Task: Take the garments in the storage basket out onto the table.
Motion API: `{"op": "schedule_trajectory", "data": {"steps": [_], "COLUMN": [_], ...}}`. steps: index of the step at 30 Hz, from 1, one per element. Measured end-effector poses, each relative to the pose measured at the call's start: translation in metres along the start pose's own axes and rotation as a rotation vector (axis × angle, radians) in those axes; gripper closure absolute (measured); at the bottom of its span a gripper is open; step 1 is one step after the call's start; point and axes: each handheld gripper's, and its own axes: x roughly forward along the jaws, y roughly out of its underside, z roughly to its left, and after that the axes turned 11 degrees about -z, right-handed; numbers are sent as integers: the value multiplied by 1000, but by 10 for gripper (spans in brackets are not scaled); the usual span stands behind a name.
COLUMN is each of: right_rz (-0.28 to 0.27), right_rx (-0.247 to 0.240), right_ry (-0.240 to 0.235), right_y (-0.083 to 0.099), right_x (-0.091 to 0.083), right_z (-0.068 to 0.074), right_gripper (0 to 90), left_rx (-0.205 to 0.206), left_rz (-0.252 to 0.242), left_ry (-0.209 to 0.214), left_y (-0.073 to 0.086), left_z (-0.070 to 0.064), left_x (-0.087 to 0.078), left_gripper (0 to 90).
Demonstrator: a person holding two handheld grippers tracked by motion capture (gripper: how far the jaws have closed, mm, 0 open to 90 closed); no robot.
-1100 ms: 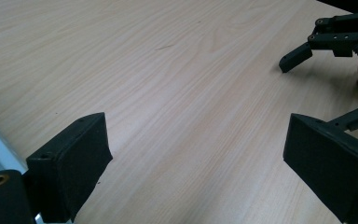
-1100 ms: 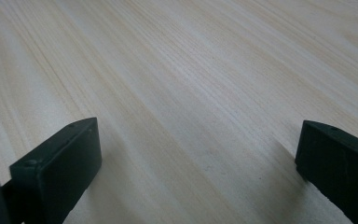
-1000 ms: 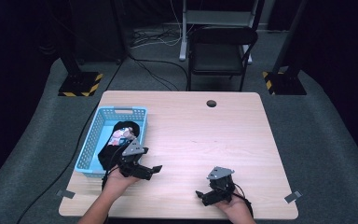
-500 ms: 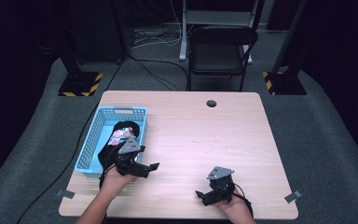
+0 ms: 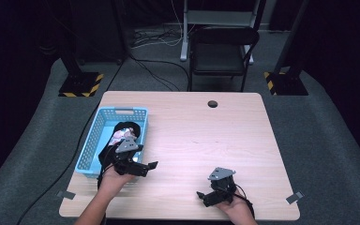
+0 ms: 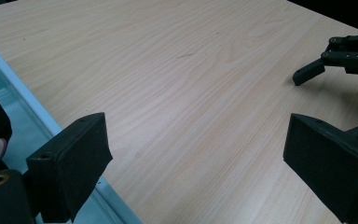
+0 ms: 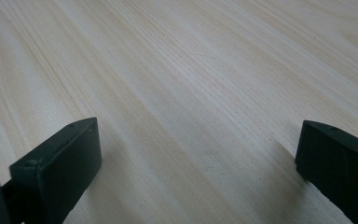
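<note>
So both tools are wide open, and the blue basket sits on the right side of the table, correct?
Not quite. The blue basket sits on the left side of the table, beside the left tool, as the high view shows. The rest holds: the left tool and the right tool both have their jaws spread wide, with nothing between them.

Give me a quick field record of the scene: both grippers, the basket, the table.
left gripper: open, holds nothing, beside the basket's near right corner
right gripper: open, holds nothing, low over the table's near edge
basket: blue, on the table's left side, holds dark and light items too unclear to name
table: light wood, bare in the middle
</note>
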Motion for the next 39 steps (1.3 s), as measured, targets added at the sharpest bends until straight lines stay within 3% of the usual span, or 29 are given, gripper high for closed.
{"op": "schedule_trajectory", "data": {"steps": [30, 39], "right_rz": [0, 0], "right_rx": [0, 0], "right_ry": [0, 0], "right_y": [0, 0], "right_x": [0, 0], "right_z": [0, 0], "right_gripper": [0, 0], "left_rx": [-52, -36], "left_rz": [-22, -10], "left_ry": [-56, -87], "left_y": [-3, -4], "left_z": [20, 24], "left_x": [-19, -23], "left_gripper": [62, 63]}}
